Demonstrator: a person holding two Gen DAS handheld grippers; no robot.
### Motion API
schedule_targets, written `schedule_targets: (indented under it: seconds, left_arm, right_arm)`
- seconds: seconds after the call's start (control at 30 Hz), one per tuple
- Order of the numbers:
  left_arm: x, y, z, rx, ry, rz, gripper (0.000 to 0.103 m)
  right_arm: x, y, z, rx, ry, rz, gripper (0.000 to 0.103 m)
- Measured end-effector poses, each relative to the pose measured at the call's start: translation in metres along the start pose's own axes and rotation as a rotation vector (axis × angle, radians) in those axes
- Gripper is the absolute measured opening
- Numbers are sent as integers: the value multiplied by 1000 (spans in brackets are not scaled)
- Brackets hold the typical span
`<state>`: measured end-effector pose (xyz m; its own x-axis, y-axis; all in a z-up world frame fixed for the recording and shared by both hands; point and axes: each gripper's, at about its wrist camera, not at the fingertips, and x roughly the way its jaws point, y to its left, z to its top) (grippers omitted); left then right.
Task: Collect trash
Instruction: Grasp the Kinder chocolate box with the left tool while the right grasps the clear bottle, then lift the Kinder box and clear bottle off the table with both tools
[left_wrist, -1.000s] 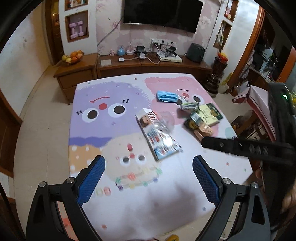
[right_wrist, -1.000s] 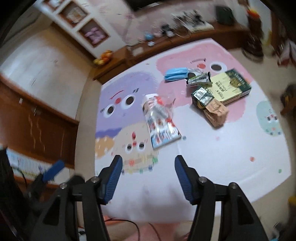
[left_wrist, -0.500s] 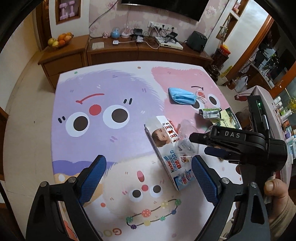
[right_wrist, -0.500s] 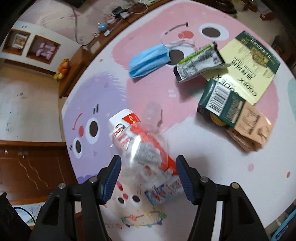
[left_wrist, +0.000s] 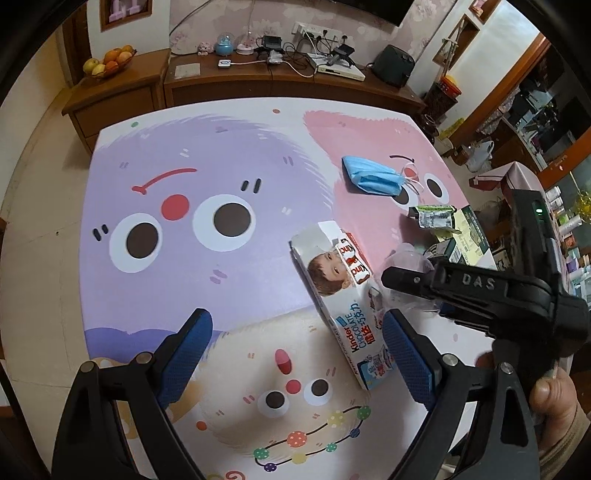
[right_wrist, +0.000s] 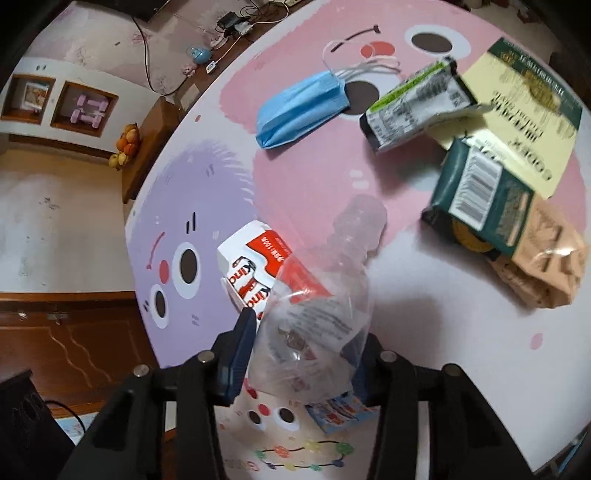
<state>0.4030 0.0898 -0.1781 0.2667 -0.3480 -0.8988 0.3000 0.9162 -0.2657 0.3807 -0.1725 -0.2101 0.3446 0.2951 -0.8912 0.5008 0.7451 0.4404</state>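
A crushed clear plastic bottle (right_wrist: 317, 314) lies across a white and red Kinder chocolate box (right_wrist: 255, 266) on the cartoon-print table (right_wrist: 424, 314). My right gripper (right_wrist: 303, 354) has the bottle between its jaws, which are closing; the blue pads press its sides. In the left wrist view that gripper reaches in from the right over the bottle (left_wrist: 406, 258), held by a hand (left_wrist: 554, 398). My left gripper (left_wrist: 295, 317) hangs open over the table, its right finger beside the box (left_wrist: 343, 295). A blue face mask (right_wrist: 303, 107) lies farther back.
Right of the bottle lie a silver snack wrapper (right_wrist: 417, 107), a yellow and green box (right_wrist: 524, 107), a dark green packet (right_wrist: 480, 195) and a crumpled brown bag (right_wrist: 546, 266). A wooden sideboard (left_wrist: 122, 96) with a fruit bowl stands behind the table.
Both grippers came down toward the table. The right gripper reached around the bottle and its jaws narrowed onto it. The left gripper stayed open.
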Motion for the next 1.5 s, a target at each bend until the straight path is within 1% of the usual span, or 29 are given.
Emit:
schedule_targets:
  seconds: [0.1, 0.13, 0.17, 0.27, 0.4, 0.47, 0.53, 0.6, 0.67, 0.8, 0.87, 0.93, 1.0, 1.1, 1.13, 1.17, 1.2, 1.27, 1.37, 1.5]
  left_arm:
    - [5, -6, 2, 7, 17, -16, 92]
    - [8, -10, 3, 10, 25, -21, 92]
    - [11, -13, 4, 13, 33, -27, 92]
    - [21, -25, 8, 21, 58, -34, 92]
    - [38, -42, 13, 21, 97, -43, 92]
    - [49, -47, 17, -2, 115, -37, 92]
    - [63, -53, 21, -19, 139, -13, 93]
    - [73, -59, 23, -29, 151, 8, 96]
    - [83, -67, 27, -29, 154, 48, 98]
    - [100, -86, 30, 2, 156, 151, 98]
    - [107, -91, 30, 7, 159, 191, 98]
    - [119, -94, 28, -5, 186, 226, 98]
    - [126, -91, 25, -27, 215, 232, 98]
    - [137, -84, 15, -63, 265, 240, 91]
    - [138, -81, 12, -72, 269, 236, 89]
    - [135, -82, 10, -60, 250, 246, 84]
    - [134, -82, 9, -52, 242, 247, 83]
    - [130, -82, 7, -44, 225, 239, 75]
    - [123, -80, 0, -32, 212, 223, 70]
    - [111, -75, -15, -32, 190, 208, 68]
  right_arm:
    - [-13, 5, -5, -65, -43, -30, 44]
    - [-17, 6, -7, -86, -58, -47, 44]
    - [-24, 8, -10, -123, -79, -84, 44]
    - [-38, 4, -18, -186, -108, -139, 44]
    - [-53, -3, -27, -229, -133, -182, 44]
    - [-62, -8, -31, -248, -157, -226, 43]
    - [-68, -15, -34, -241, -161, -215, 43]
    - [-73, -22, -39, -242, -161, -208, 43]
    - [-77, -24, -46, -261, -165, -209, 43]
    - [-82, -22, -60, -293, -167, -187, 43]
    - [-84, -21, -68, -310, -164, -181, 43]
    - [-85, -21, -73, -320, -161, -174, 43]
    - [-85, -20, -78, -327, -158, -165, 43]
    - [-87, -19, -85, -334, -155, -152, 43]
    - [-87, -19, -87, -338, -154, -149, 43]
    - [-88, -20, -89, -343, -153, -146, 43]
    - [-89, -20, -91, -346, -152, -145, 43]
    - [-90, -21, -95, -350, -149, -140, 43]
    - [-92, -22, -101, -354, -145, -135, 43]
    - [-96, -23, -111, -370, -145, -129, 43]
